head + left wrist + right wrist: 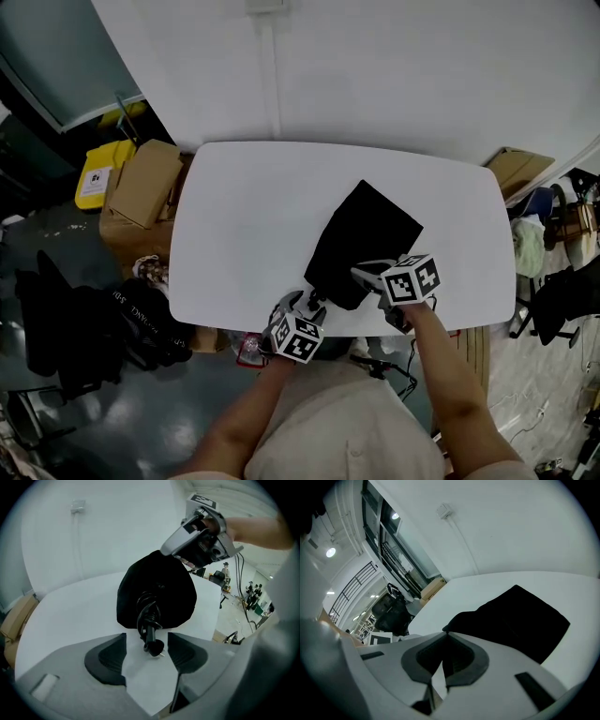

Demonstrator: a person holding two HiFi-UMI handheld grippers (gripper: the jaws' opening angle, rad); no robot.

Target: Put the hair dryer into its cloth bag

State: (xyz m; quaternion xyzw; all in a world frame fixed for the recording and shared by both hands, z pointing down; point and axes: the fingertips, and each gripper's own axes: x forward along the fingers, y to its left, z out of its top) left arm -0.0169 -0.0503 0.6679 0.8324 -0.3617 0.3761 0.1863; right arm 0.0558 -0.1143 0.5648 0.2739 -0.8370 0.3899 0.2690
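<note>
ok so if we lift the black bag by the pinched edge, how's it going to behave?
Probably floppy: the bag is soft cloth, bunched where the right gripper pinches its edge. Likely weighty: it bulges round something bulky. The cord and plug poke out of the mouth and could slip out if tipped.

Surfaces: tabletop, bag, tools
Cloth bag (364, 242): black fabric, matt, soft folds. Power cord (149, 616): black plastic, slight gloss. Tabletop (234, 216): white, smooth, low sheen. Left tool (146, 639) and right tool (446, 633): grey matt plastic, darker pads. Cardboard box (142, 183): brown, dull.
</note>
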